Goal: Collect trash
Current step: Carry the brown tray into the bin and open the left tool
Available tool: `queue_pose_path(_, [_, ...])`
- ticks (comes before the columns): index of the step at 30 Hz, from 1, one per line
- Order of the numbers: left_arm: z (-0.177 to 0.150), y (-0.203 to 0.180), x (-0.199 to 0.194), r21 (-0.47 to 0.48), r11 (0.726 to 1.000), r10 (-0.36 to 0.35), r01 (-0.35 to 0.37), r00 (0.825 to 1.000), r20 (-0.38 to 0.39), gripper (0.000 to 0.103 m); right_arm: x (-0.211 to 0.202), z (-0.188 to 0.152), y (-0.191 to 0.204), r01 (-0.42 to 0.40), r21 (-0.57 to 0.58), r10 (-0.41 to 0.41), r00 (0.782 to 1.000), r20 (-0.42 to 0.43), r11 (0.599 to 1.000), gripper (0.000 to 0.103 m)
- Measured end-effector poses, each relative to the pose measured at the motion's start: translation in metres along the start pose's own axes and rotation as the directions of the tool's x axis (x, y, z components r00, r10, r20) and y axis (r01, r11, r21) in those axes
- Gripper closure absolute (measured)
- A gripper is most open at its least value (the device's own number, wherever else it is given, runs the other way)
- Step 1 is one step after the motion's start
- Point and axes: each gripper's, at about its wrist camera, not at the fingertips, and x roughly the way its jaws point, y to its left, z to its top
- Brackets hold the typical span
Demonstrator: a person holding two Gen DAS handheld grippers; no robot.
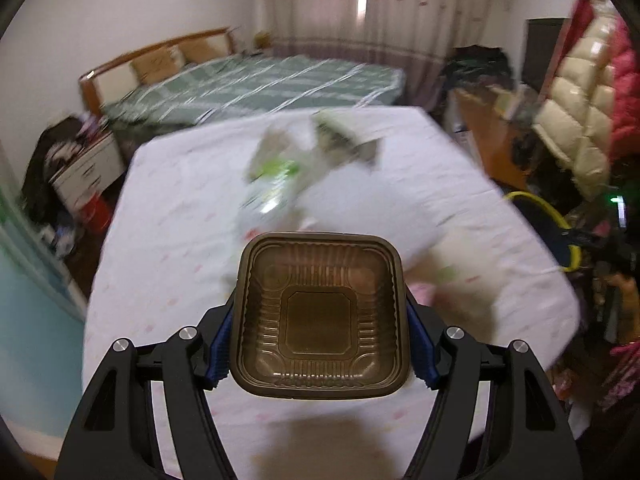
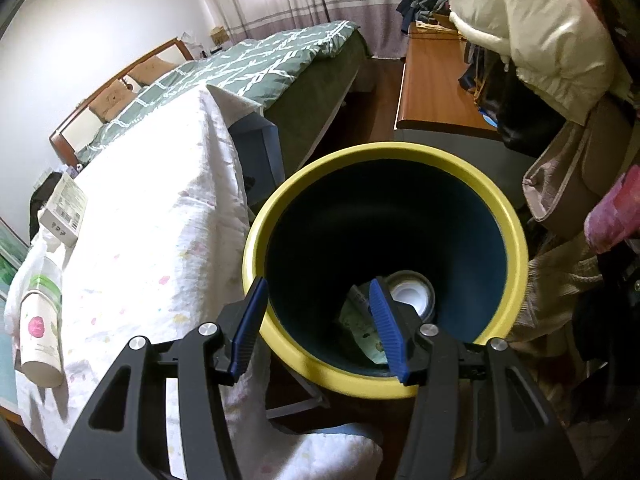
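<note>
A brown see-through plastic tray (image 1: 320, 316) sits between the blue pads of my left gripper (image 1: 320, 340), which is shut on it and holds it above the white-clothed table (image 1: 168, 240). Farther back on the cloth lie a blurred white-and-green bag (image 1: 272, 180) and a box (image 1: 344, 140). In the right wrist view my right gripper (image 2: 317, 284) stands open over the near rim of the yellow-rimmed dark bin (image 2: 516, 240), with nothing pressed between its pads. A round roll (image 2: 412, 292) and a paper wrapper (image 2: 358, 320) lie at the bin's bottom.
The bin (image 1: 560, 232) stands off the table's right edge. A white bottle (image 2: 40, 328) and a small carton (image 2: 66, 208) rest on the table cloth (image 2: 160, 208). A green bed (image 2: 260, 60), a wooden desk (image 2: 432, 92) and hanging coats (image 2: 540, 32) crowd the room.
</note>
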Motion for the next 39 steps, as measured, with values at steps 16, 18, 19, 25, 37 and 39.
queue_pose_path(16, [0.091,-0.242,0.083,0.304,0.87,-0.387,0.389,0.919,-0.07,0.034,-0.073,-0.035,-0.073,0.144,0.088,-0.154,0.982,0.108,0.986,0.05])
queue_pose_path(18, [0.096,-0.275,0.101,0.323,0.849,-0.41,0.417,0.907,-0.095,0.034,-0.078,-0.04,-0.081,0.155,0.097,-0.165,0.981,0.106,0.983,0.05])
queue_pose_path(19, [0.097,-0.289,0.109,0.331,0.843,-0.414,0.425,0.904,-0.105,0.034,-0.078,-0.041,-0.083,0.157,0.101,-0.167,0.98,0.104,0.982,0.049])
queue_pose_path(25, [0.104,-0.363,0.156,0.36,0.813,-0.426,0.458,0.889,-0.168,0.033,-0.078,-0.049,-0.105,0.172,0.126,-0.182,0.98,0.079,0.977,0.049])
queue_pose_path(37, [0.101,-0.418,0.195,0.383,0.811,-0.392,0.442,0.897,-0.206,0.015,-0.074,-0.055,-0.119,0.168,0.153,-0.178,0.983,0.055,0.974,0.049])
queue_pose_path(39, [0.103,-0.41,0.186,0.374,0.815,-0.397,0.443,0.897,-0.197,0.015,-0.075,-0.055,-0.118,0.17,0.154,-0.18,0.982,0.053,0.973,0.049])
